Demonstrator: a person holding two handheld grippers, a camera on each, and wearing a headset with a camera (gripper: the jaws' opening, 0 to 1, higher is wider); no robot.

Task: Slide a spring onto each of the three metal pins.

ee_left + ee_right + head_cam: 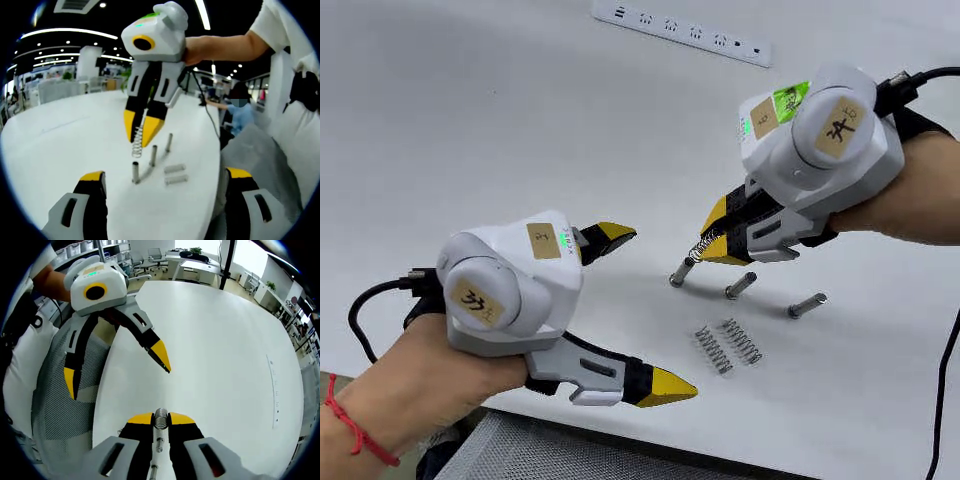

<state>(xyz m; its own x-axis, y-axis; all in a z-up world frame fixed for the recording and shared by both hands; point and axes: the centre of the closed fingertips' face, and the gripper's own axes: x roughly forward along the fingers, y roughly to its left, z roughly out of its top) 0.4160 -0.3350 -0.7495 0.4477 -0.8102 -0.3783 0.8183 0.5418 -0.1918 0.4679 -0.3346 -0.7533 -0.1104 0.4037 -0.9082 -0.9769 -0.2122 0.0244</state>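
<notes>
Here, spring point(137, 141) upright above pin point(135, 172)

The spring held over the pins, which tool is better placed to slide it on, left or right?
Right. The right tool is shut on the spring, which hangs just above the end pin. The left tool is open and empty, off to the side.

I see L gripper point(658, 310) & R gripper point(706, 247): white shells, black jaws w/ yellow ends, tan labels, green lights. Spring point(160, 416), pins point(740, 286): silver. Table point(470, 120), strip point(682, 32): white. Wrist cord point(350, 428): red.
</notes>
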